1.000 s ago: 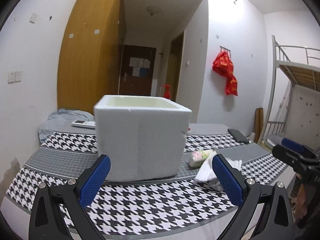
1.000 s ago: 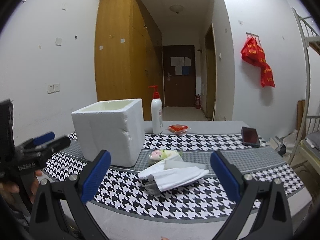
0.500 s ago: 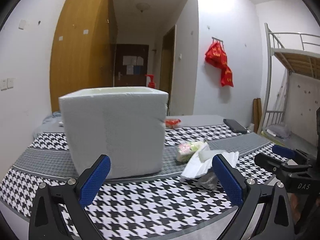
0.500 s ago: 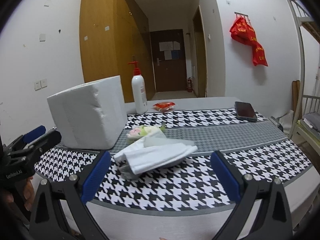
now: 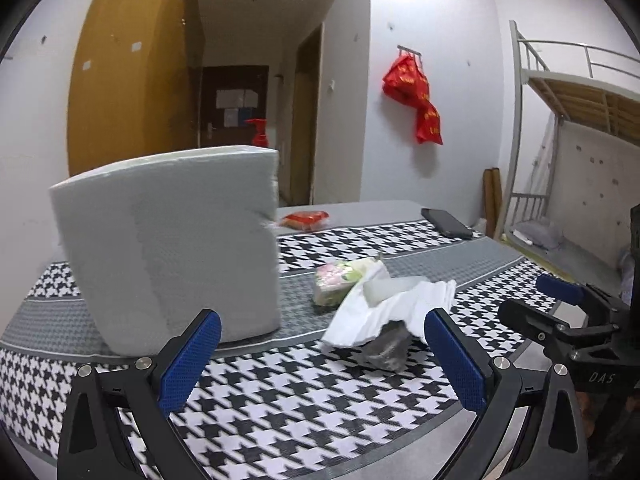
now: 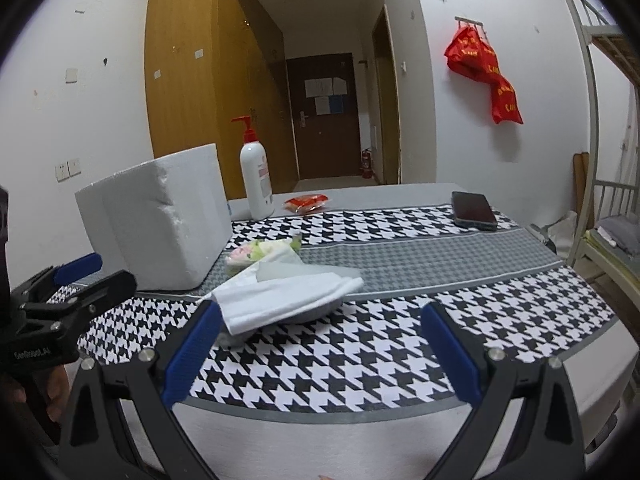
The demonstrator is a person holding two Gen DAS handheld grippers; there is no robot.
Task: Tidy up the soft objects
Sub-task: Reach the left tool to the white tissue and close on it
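Evidently the task is at its outset: nothing soft has been put away so far as these views show. The white foam box (image 5: 172, 248) stands upright on the left part of the bench (image 6: 400, 264), on the houndstooth cloth; its inside is hidden from both cameras, so its contents cannot be told.

Soft items remain loose on the cloth just right of the box. A white folded cloth (image 6: 280, 300) lies in a crumpled heap over a grey plastic-looking wrapper (image 5: 386, 350). Just behind it, touching or nearly so, sits a small floral packet (image 5: 334, 280), pink and green, near the box's right wall.

Left gripper (image 5: 320, 364): jaws spread wide, holding nothing, low at the near edge of the bench, pointed between the box and the white heap. Right gripper (image 6: 320, 354): jaws likewise spread and empty, at the near edge, with the white heap just beyond its left finger (image 6: 192, 354).

Other items noted at the far side: a pump bottle (image 6: 257, 178), a small red packet (image 6: 306, 203), and a dark phone (image 6: 474, 210) at far right, well apart from the work.

Assessment: all sorting is outstanding. Presumably the box is the receptacle; the white cloth, nearest both grippers, is the likely first pick, then the floral packet.
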